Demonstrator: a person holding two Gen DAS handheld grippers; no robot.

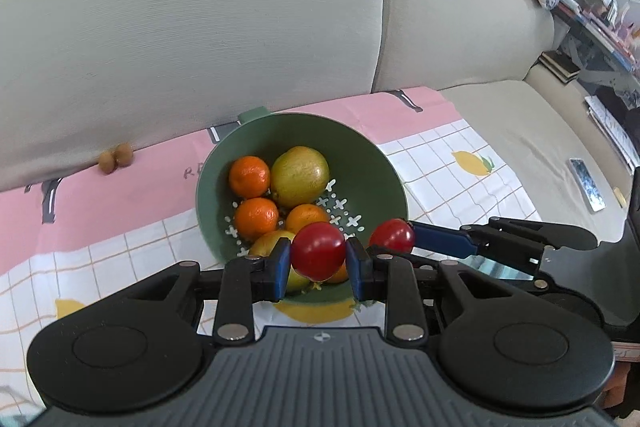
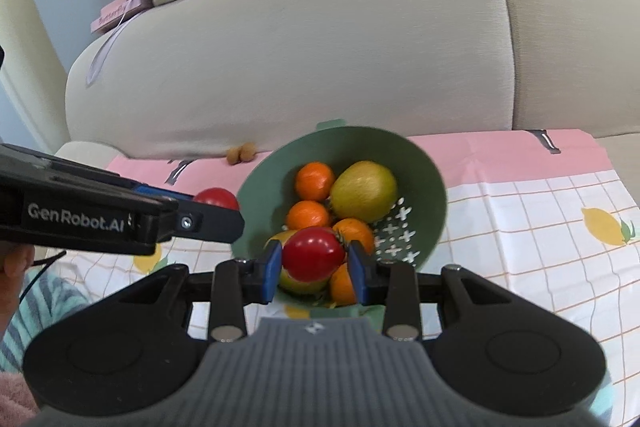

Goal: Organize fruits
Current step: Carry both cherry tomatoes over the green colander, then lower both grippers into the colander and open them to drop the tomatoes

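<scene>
**Two red tomatoes carried to the rim of the green colander**

Each gripper carries one fruit. The left gripper (image 1: pixel 318 267) has its blue pads pressed narrowly on a round, glossy red tomato (image 1: pixel 319 249), gripped at its widest part so it cannot roll out. The right gripper (image 2: pixel 313 269) clamps a second glossy red tomato (image 2: pixel 314 253) the same way; in the left wrist view that one shows at about 3 o'clock from the first, close beside it.

Both fruits hang at the near edge, around 6 o'clock, of the green plastic colander with cross-shaped drain holes (image 1: pixel 362 147), which sits on the pink-and-white checked cloth with lemon prints (image 1: pixel 440 163) spread over the beige fabric sofa (image 1: pixel 200 27). Inside it already lie small orange mandarins (image 1: pixel 249 176) and a larger yellow-green citrus fruit (image 1: pixel 300 175), so it looks like the collecting vessel.

Two small brown round nuts or fruits (image 1: pixel 115 158) rest at roughly 10 o'clock of the colander, against the sofa back, not yet gathered.
</scene>
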